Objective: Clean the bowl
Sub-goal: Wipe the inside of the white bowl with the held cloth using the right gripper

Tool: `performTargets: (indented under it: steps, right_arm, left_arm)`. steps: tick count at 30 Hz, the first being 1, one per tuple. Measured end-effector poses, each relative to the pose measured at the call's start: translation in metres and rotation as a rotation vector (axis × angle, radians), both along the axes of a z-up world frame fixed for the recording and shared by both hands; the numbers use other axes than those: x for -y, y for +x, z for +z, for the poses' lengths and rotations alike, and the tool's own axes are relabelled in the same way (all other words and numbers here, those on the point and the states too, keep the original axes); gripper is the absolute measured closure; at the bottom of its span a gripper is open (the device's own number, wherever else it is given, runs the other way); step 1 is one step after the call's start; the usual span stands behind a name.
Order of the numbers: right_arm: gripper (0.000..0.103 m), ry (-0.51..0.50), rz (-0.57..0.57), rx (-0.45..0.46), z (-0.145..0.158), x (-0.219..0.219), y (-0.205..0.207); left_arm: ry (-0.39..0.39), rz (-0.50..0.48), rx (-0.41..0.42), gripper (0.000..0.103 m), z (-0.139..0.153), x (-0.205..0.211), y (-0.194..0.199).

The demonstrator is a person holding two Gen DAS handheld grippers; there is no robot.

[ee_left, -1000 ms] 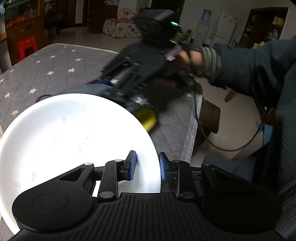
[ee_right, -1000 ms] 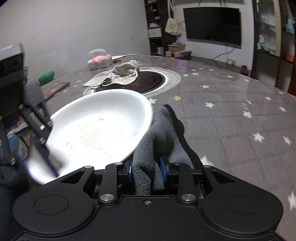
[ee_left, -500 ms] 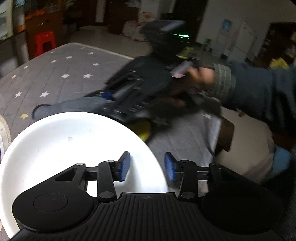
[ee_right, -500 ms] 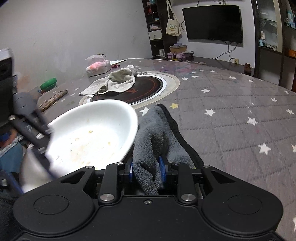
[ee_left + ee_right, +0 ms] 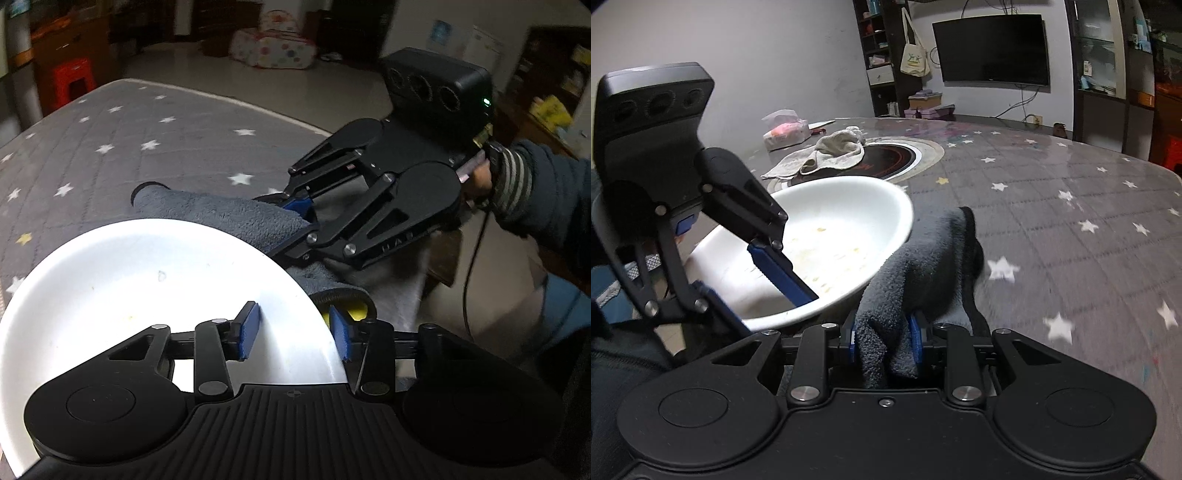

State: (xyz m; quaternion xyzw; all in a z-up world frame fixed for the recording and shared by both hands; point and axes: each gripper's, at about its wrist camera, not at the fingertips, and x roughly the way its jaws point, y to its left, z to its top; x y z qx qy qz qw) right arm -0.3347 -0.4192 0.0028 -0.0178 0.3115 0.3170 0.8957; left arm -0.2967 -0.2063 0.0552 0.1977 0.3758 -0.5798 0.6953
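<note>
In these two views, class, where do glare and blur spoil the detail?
Left wrist view: the bowl is glaringly overexposed and the room behind is dim and soft. Right wrist view: the bowl is evenly lit, showing its specks; the table smears at lower right.

The left gripper point(image 5: 293, 332) straddles the near rim of a white bowl point(image 5: 147, 280), its blue pads point(image 5: 248, 330) spread with one inside and one outside the wall. Beyond the bowl, the right gripper point(image 5: 299, 206) pinches a grey cloth point(image 5: 236, 214) that lies along the bowl's far edge. A hand point(image 5: 480, 177) in a striped cuff holds that gripper over the star-patterned tablecloth point(image 5: 110, 147).
</note>
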Motion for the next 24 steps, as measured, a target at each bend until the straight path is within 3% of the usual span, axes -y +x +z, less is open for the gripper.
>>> performTargets:
  steps: [5,13,19,24]
  right_arm:
    - [0.075,-0.002,0.008,-0.002,0.002,0.0,0.002]
    - [0.075,0.01,0.069,-0.013,-0.001,-0.001,0.056]
    - [0.075,0.006,0.114,-0.006,0.0,-0.003,0.089]
    - [0.075,0.009,0.113,-0.001,-0.001,-0.004,0.087]
  left_arm:
    - [-0.003,-0.055,-0.007,0.065,-0.009,-0.006,-0.009]
    - [-0.003,-0.089,-0.03,0.066,-0.013,-0.016,-0.013]
    - [-0.013,-0.06,-0.054,0.066,-0.011,-0.018,-0.013]
    - [-0.023,0.02,-0.025,0.067,0.0,-0.028,-0.026]
